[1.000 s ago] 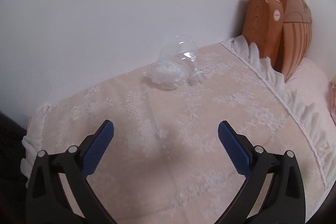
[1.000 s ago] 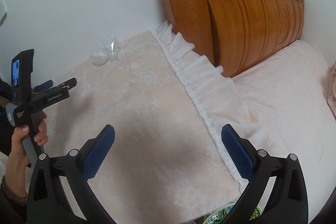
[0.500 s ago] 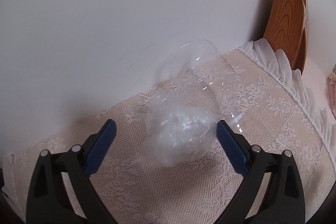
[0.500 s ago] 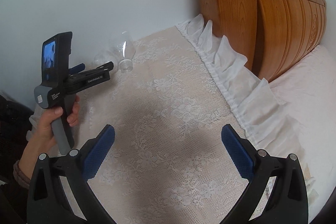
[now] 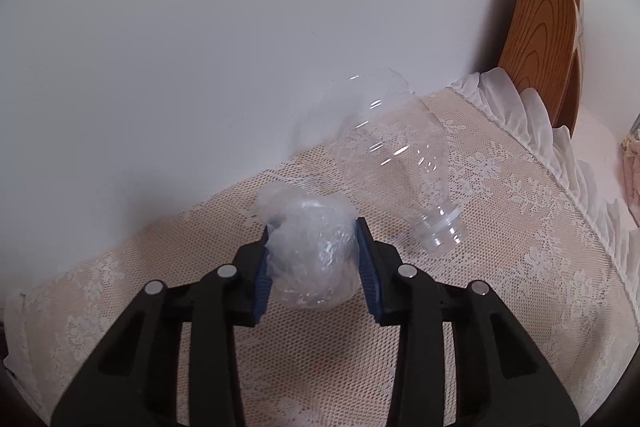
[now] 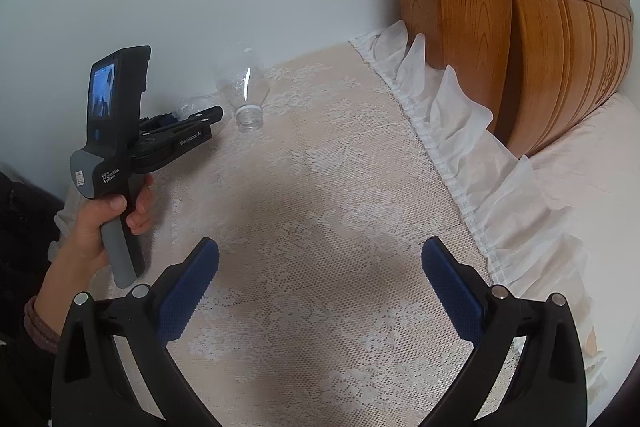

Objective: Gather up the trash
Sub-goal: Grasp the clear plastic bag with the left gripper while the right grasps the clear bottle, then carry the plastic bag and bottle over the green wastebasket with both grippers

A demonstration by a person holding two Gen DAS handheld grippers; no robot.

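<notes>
Jaws of left gripper now clamp crumpled plastic wrap.

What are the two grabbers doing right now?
Left gripper: shut on the crumpled plastic wrap.
Right gripper: open, holding nothing, above the lace cloth.

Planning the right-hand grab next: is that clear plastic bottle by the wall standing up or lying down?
Lying down. The clear plastic bottle rests on its side on the lace cover, its uncapped neck pointing away from the wall; it looks empty.
</notes>
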